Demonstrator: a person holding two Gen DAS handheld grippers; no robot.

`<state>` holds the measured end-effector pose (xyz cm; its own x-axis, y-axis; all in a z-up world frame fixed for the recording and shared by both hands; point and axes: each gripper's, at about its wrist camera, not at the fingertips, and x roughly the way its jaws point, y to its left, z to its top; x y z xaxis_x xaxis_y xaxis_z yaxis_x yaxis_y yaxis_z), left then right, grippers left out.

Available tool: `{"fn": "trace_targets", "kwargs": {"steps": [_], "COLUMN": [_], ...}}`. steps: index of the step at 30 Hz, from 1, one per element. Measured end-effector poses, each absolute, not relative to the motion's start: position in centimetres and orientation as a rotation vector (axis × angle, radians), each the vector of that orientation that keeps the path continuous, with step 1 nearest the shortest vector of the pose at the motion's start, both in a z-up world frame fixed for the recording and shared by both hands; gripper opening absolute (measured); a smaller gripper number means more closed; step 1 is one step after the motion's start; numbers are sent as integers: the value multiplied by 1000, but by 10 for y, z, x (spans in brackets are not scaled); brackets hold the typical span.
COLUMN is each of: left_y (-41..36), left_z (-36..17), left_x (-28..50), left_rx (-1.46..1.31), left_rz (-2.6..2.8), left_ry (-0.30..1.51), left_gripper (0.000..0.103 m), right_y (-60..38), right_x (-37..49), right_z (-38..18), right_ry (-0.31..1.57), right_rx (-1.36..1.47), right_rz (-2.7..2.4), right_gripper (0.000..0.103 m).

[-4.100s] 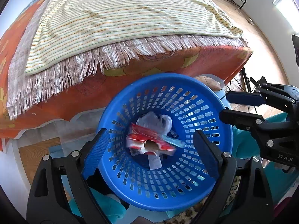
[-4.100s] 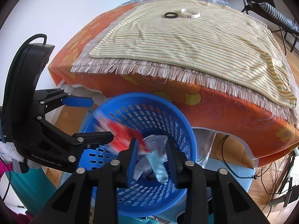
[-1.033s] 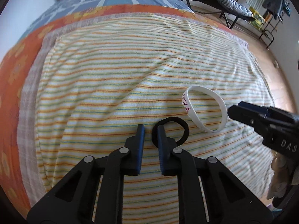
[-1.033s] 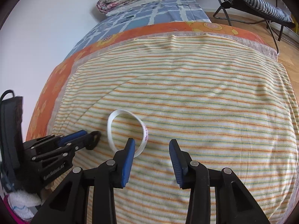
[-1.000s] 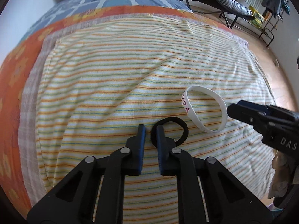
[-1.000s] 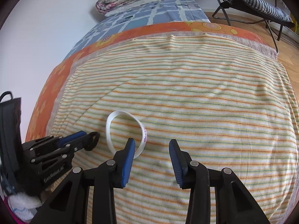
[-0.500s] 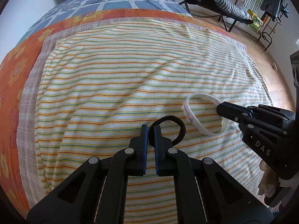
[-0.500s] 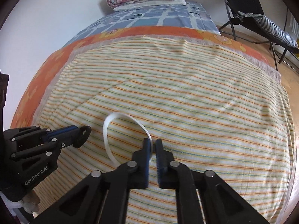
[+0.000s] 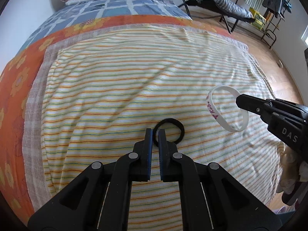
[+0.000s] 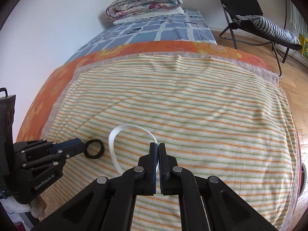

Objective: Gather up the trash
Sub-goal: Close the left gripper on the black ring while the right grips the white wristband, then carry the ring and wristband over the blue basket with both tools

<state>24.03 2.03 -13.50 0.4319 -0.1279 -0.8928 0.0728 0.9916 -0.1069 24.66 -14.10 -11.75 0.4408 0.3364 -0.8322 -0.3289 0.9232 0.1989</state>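
My left gripper (image 9: 156, 132) is shut on a black hair tie (image 9: 180, 128), pinching its near edge and holding it just above the striped blanket (image 9: 119, 88). It also shows in the right wrist view (image 10: 94, 148) at the left gripper's tip (image 10: 81, 146). My right gripper (image 10: 158, 147) is shut on a white wristband (image 10: 113, 146) with purple lettering, lifted off the blanket. The wristband (image 9: 225, 126) hangs from the right gripper's tip (image 9: 238, 101) at the right of the left wrist view.
The striped blanket (image 10: 192, 105) lies over an orange flowered cover (image 10: 48, 92) on a bed. Folded quilts (image 10: 144, 0) sit at the bed's far end. A black folding chair (image 10: 250, 9) stands on the wooden floor (image 10: 296, 88) at the right.
Both grippers left the blue basket, reached over the bed, then closed: the left on the hair tie, the right on the wristband. Both items are now lifted off the blanket.
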Motion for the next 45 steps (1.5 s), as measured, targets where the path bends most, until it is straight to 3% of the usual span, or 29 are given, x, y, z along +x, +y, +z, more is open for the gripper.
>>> {"fn": "trace_targets", "kwargs": {"steps": [2,3,4,5,10,12,14,18,32,45], "left_y": [18,16,13,9,-9,-9,-6,-7,17,10], "left_z": [-137,-137,-136,-135,-148,-154,-154,-150,-120,-81], "left_x": [243,244,243,242,244,246,247,245,218,148], "left_rx": [-62,-58,-41,-22,118,116,91,108,-7,19], "left_rz": [-107,-100,-97,-103,-79,-74,-87,-123,-156,-208], "left_ry": [1145,1144,1128,1110,1108,1121,1106,1081,1048,1016], "left_gripper": [26,56,77,78,76,62,56,8,6,6], "right_y": [-141,-141,-142,-143,-154,-158,-160,-161,-162,-164], "right_x": [244,243,243,242,245,247,247,245,222,143], "right_z": [-116,-115,-114,-114,-116,-117,-118,-119,-98,-62], "right_ry": [1033,1031,1030,1028,1029,1033,1035,1037,1004,955], "right_rx": [5,2,1,-1,8,14,9,5,6,-26], "right_rz": [417,418,418,415,388,383,381,379,408,476], "right_gripper": [0,0,0,0,0,0,0,0,0,0]}}
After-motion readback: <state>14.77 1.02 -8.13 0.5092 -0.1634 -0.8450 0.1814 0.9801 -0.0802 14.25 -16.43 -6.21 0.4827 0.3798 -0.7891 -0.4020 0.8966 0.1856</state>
